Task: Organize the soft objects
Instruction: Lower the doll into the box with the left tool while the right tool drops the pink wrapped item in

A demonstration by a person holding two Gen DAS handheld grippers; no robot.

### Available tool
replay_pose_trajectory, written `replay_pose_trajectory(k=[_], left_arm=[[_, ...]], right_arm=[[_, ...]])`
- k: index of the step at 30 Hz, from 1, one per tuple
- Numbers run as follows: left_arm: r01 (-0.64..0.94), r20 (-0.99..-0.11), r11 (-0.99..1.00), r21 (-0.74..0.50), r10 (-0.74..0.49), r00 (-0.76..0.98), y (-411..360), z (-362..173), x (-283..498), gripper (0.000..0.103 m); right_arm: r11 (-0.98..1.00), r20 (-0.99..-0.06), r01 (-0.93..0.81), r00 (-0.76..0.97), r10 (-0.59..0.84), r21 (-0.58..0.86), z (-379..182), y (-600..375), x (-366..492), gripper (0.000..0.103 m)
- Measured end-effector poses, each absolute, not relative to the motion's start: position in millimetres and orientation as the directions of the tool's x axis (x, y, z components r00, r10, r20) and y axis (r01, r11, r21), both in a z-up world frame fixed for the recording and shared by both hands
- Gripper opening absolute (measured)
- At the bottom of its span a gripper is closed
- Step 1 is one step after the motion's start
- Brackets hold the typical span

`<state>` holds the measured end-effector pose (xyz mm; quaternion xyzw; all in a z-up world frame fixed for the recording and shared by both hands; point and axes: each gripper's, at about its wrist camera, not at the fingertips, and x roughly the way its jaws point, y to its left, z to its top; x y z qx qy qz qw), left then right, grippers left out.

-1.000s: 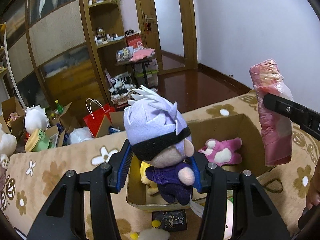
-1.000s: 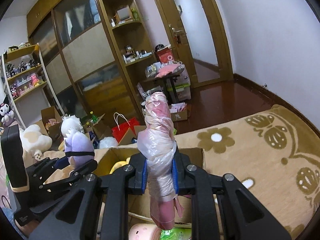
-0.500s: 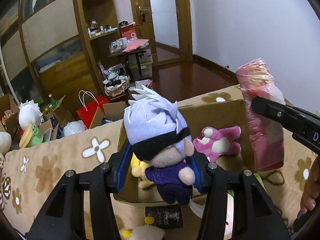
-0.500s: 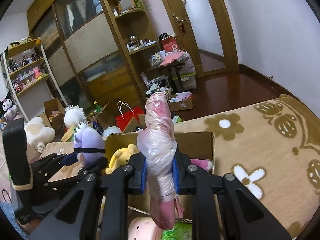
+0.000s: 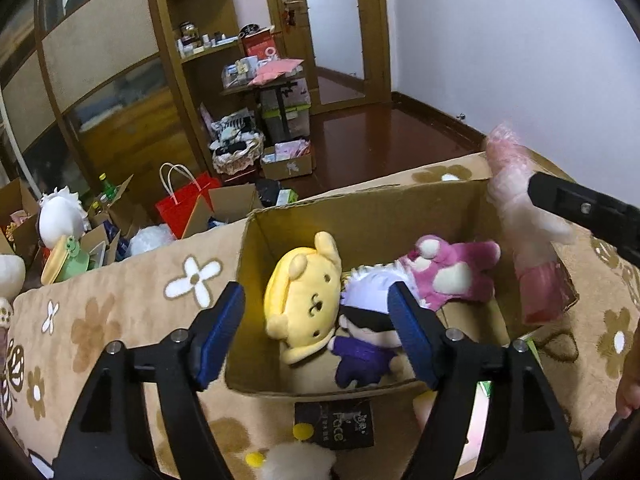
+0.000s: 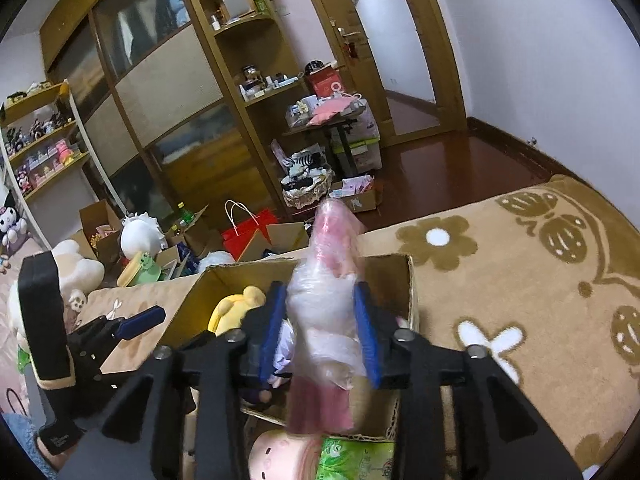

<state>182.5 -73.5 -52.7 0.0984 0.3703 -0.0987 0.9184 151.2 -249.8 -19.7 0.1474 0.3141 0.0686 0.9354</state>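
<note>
My left gripper [image 5: 318,330] is open and empty above the cardboard box [image 5: 360,210]. The purple-haired doll [image 5: 370,322] lies in the box between a yellow dog plush [image 5: 306,304] and a pink bear plush [image 5: 452,276]. My right gripper [image 6: 320,330] is opening, its pads barely off a pink roll wrapped in clear plastic [image 6: 326,320], blurred, over the box's right end [image 6: 410,280]. The roll also shows in the left wrist view [image 5: 524,232].
The box sits on a tan flowered blanket [image 5: 120,312]. A black tag [image 5: 334,424] and a white fluffy toy [image 5: 298,460] lie in front of it. A pink-faced plush [image 6: 280,456] and green packet [image 6: 356,460] lie near the right gripper. Floor clutter lies beyond.
My left gripper opened and the purple-haired doll dropped into the box. Both grippers moved closer over the box. The right gripper's pads spread and the pink roll started slipping down.
</note>
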Motion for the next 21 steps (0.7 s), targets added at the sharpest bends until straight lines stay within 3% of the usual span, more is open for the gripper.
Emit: replay_pose_trajectory(k=[5, 10, 12, 21], left_arm=[[0.225, -0.686, 0.968, 0.114, -0.088, 0.723, -65.8, -42.9, 176.8, 0.098], [0.21, -0.687, 0.968, 0.135, -0.062, 0.724, -56.2, -37.7, 166.3, 0.099], [0.194, -0.684, 0.971, 0.14, -0.047, 0.728, -51.1, -33.9, 159.7, 0.099], [0.156, -0.67, 0.97, 0.186, 0.01, 0.742, -35.4, -9.5, 127.7, 0.102]], right_arm=[[0.946, -0.564, -0.035, 0.796, 0.221, 0.322, -12.8, -251.7, 144.5, 0.066], [0.939, -0.552, -0.022, 0.804, 0.22, 0.342, 0.0, -257.5, 129.7, 0.099], [0.939, -0.545, -0.024, 0.809, 0.22, 0.344, 5.8, -258.8, 123.7, 0.103], [0.952, -0.557, 0.01, 0.813, 0.171, 0.307, 23.6, -258.6, 93.4, 0.103]])
